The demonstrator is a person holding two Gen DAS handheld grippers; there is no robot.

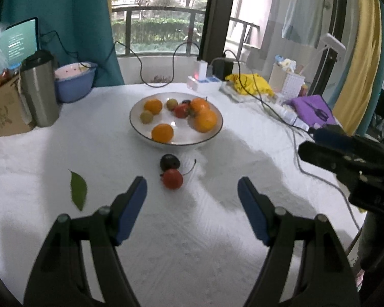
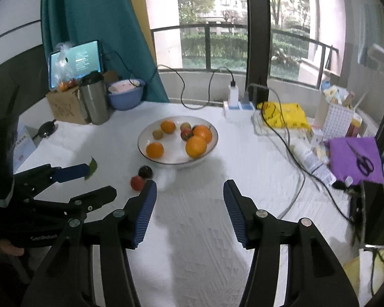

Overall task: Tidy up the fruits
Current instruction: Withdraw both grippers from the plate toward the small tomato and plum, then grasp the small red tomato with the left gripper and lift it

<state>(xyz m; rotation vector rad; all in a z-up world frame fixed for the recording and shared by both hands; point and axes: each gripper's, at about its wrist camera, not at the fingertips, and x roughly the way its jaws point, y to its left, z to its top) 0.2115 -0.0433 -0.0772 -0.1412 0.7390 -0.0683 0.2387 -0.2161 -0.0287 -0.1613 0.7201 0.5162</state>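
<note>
A white bowl (image 1: 134, 125) (image 2: 140, 151) at the middle of the white-clothed table holds several oranges and small fruits. In front of it lie a dark cherry (image 1: 169, 162) (image 2: 145, 171) and a red cherry (image 1: 172, 179) (image 2: 137, 183), touching each other. My left gripper (image 1: 192, 185) (image 2: 101, 180) is open just short of the red cherry, with nothing between its blue pads. My right gripper (image 2: 190, 184) (image 1: 312, 142) is open over bare cloth to the right of the cherries and holds nothing. A green leaf (image 1: 78, 189) (image 2: 92, 166) lies left of the cherries.
At the back left stand a steel tumbler (image 1: 39, 89), a blue basin (image 1: 74, 81), a cardboard box (image 1: 2, 112) and a tablet (image 2: 75, 61). A power strip (image 2: 236, 107), cables, a yellow cloth (image 2: 284, 115), a white basket (image 2: 336, 120) and scissors (image 2: 362, 161) on a purple cloth fill the right side.
</note>
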